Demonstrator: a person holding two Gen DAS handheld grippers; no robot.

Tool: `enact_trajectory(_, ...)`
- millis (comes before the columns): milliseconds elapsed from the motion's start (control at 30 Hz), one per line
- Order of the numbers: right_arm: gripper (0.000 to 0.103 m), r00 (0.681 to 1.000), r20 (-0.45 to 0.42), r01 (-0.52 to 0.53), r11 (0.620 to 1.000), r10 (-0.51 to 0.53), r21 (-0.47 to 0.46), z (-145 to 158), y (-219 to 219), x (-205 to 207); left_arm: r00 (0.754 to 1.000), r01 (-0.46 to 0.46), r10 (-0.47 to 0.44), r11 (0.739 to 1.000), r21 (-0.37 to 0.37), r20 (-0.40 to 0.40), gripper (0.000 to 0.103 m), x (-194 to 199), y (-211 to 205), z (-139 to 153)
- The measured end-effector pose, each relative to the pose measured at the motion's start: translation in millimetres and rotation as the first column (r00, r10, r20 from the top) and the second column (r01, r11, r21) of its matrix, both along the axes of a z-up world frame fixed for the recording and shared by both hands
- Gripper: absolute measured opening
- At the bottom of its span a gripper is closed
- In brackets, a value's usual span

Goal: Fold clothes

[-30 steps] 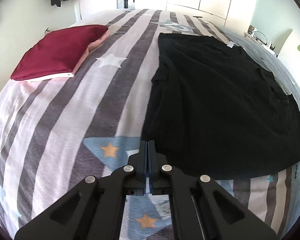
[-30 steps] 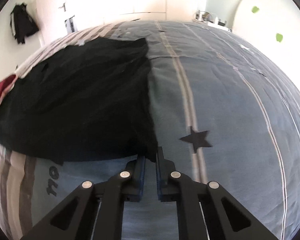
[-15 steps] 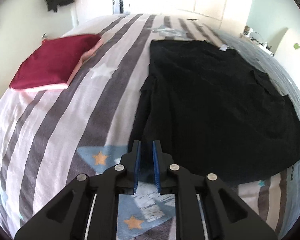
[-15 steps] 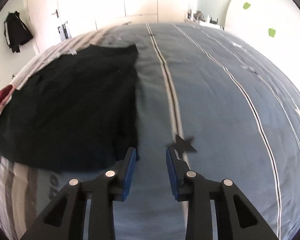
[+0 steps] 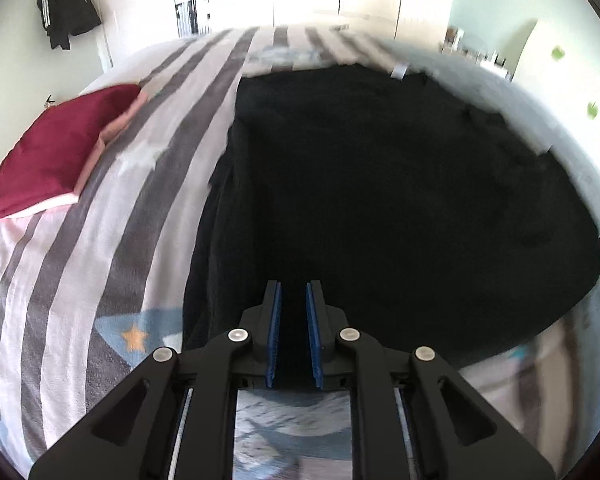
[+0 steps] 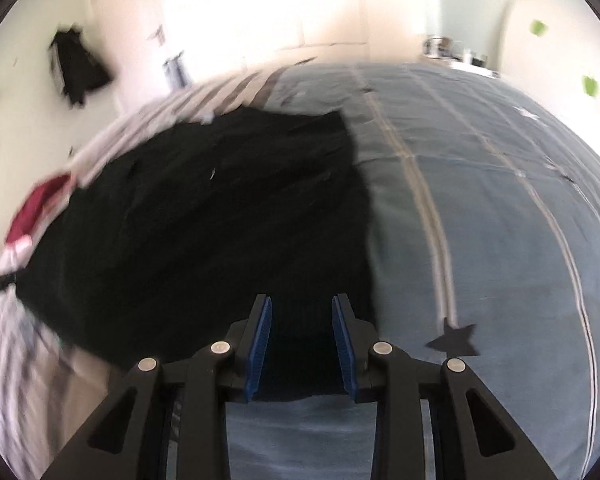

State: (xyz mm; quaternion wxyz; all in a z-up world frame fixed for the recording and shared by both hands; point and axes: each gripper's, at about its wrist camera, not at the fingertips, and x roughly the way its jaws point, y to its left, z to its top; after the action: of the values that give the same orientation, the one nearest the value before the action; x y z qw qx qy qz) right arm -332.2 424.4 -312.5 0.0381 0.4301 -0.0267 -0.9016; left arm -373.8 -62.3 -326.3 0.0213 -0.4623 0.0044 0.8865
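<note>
On the bed [image 5: 112, 216], a black garment [image 5: 380, 200] lay spread mostly flat, straddling the line where the striped half of the cover met the blue half [image 6: 500, 220]. Near hem ran across both wrist views, just ahead of the tools. A small white tag sat at its far edge.

Left gripper [image 5: 292, 304]: jaws parted, narrow gap, blue pads bare, nothing pinched. It hung over the garment's near-left area, fabric visible beyond and between the fingers, but no contact I could confirm.

Right gripper [image 6: 301, 316]: jaws parted wider, also bare. Black cloth showed in the gap between the pads, near the garment's near-right corner, with the pads not pressing on it.

Handling, my read: light, limp knit. No stiffness, so it would sag and drape from any pinch point and drag the rest along. Not fragile, not slippery on the cotton cover; friction with the bedding could bunch it when pulled. Left edge already looked doubled or rumpled, so a pinch there might catch two layers.

Where to grip, my read: the two near hem corners, one per tool, pinching the edge only and not the cover beneath. Risk was grabbing the duvet with the cloth, since both are soft and lie flush.

A dark red folded item [image 5: 56, 152] sat well apart on the striped side. Both views were motion-blurred, so fine edge detail was unclear.
</note>
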Motion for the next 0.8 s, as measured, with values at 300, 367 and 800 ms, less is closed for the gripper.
enact_trajectory(300, 0.039, 0.981, 0.052, 0.183, 0.983, -0.184, 0.019, -28, 69, -9, 0.992, -0.126, 0.126, 0.992, -0.015, 0.006, 0.005, -14, -35, -2)
enact_trajectory(367, 0.036, 0.970, 0.046, 0.237, 0.971, -0.238, 0.019, -21, 83, -12, 0.988, -0.152, 0.152, 0.988, -0.004, -0.017, 0.005, -15, -34, 9)
enact_trajectory(800, 0.036, 0.999, -0.041, -0.020, 0.998, 0.018, -0.060, 3, 1, -47, 0.999, 0.033, -0.031, 0.998, 0.046, -0.033, 0.007, -42, 21, 5)
